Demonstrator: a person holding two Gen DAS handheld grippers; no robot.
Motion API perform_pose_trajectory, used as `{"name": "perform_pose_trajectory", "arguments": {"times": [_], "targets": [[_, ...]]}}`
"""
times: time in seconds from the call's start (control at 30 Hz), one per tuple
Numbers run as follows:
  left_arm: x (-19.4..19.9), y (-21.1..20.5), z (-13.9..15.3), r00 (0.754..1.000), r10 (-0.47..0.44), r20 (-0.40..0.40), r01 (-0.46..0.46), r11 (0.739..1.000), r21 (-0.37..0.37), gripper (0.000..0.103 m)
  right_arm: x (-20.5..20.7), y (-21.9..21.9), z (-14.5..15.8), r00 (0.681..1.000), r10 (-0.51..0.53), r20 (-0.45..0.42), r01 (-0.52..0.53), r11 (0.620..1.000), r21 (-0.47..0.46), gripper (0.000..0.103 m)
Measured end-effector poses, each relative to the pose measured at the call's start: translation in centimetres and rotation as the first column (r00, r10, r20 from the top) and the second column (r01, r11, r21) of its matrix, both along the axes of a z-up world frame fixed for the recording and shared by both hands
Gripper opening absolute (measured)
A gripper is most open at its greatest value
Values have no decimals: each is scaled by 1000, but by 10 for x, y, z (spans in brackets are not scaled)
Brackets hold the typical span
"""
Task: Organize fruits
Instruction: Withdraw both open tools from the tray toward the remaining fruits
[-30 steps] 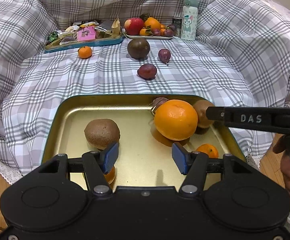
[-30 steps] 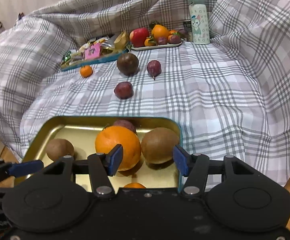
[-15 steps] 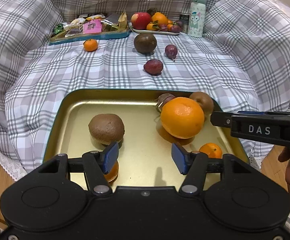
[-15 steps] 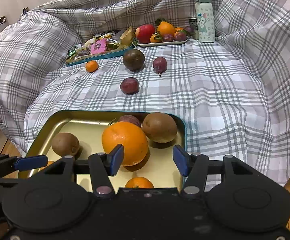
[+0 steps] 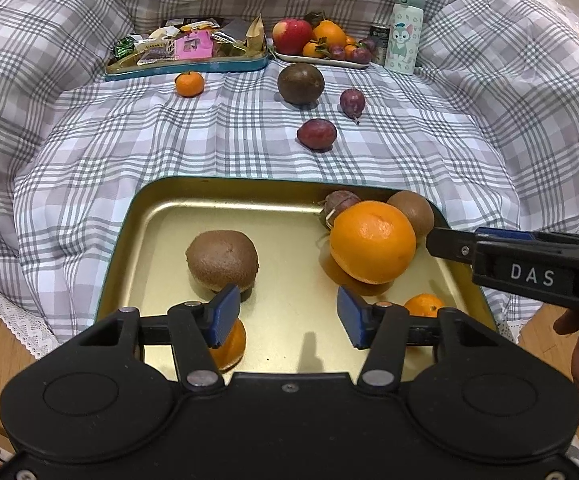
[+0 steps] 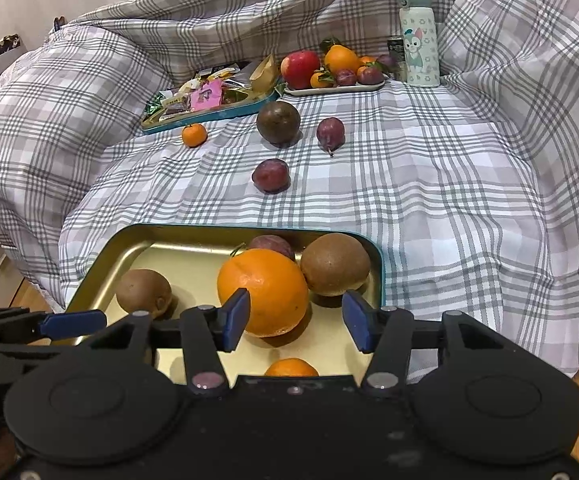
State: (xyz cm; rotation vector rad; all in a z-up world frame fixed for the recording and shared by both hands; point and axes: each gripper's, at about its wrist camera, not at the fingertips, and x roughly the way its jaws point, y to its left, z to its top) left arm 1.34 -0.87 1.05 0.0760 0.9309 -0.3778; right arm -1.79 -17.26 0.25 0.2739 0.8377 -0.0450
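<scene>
Checked cloth (image 5: 209, 136) covers surface, bunched high behind. Snack tray (image 5: 185, 65) with wrapped packets at back left. Cartoon-print bottle (image 5: 403, 32) upright at back right, small dark can (image 5: 378, 42) just beside it.

Even, soft indoor light from above. The gold tray (image 5: 157, 216) just beyond the fingertips mirrors its fruit and carries short shadows. Both views are sharp, with fisheye bending and dark corners at the edges.
</scene>
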Motion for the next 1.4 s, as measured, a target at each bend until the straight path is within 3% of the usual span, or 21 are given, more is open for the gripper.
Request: {"name": "perform_pose_trajectory", "arguments": {"times": [0.7, 1.4], "targets": [[37, 12, 16, 999, 44, 15, -44, 999, -18, 58, 27, 2, -1, 1000, 22, -5, -22, 1000, 4, 55], [102, 23, 21, 995, 84, 47, -85, 996, 4, 58, 95, 5, 4, 998, 57, 3, -57, 998, 13, 54]]}}
